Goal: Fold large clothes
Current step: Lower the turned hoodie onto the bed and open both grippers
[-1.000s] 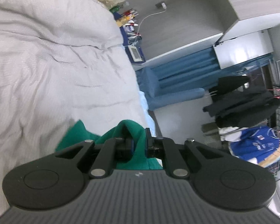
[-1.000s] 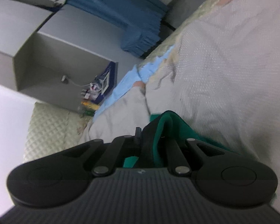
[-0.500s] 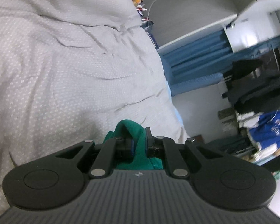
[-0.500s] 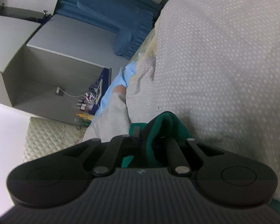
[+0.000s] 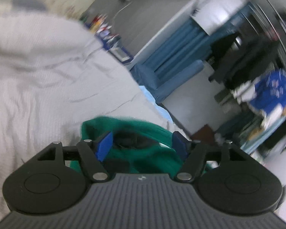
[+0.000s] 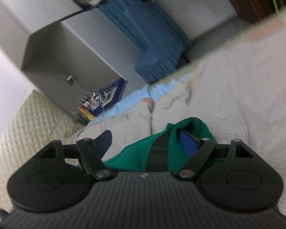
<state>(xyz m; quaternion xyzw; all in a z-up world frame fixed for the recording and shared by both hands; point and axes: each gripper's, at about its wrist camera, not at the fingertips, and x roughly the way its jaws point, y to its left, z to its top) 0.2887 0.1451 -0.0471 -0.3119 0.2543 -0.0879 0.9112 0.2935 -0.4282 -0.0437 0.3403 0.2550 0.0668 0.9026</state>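
Garment (image 5: 143, 152): green, lying bunched on the bed (image 5: 47, 76), between both sets of jaws.
Left gripper (image 5: 141, 147): jaws just opening, releasing cloth.
Right gripper (image 6: 146, 145): likewise opening; pads parting from the fold.
Technique: withdrawing straight back avoids dragging the fold.

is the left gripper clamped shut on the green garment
No, the left gripper has just been opening; its blue pads stand apart around the green garment.

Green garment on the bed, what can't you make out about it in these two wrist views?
- Left wrist: green garment, its near part hidden behind the open left gripper; fold state unknown.
- Right wrist: garment's lower part covered by the open right gripper.
- Both views: motion blur; shelf items unreadable.
- Clothes pile: smeared, cut by edge.
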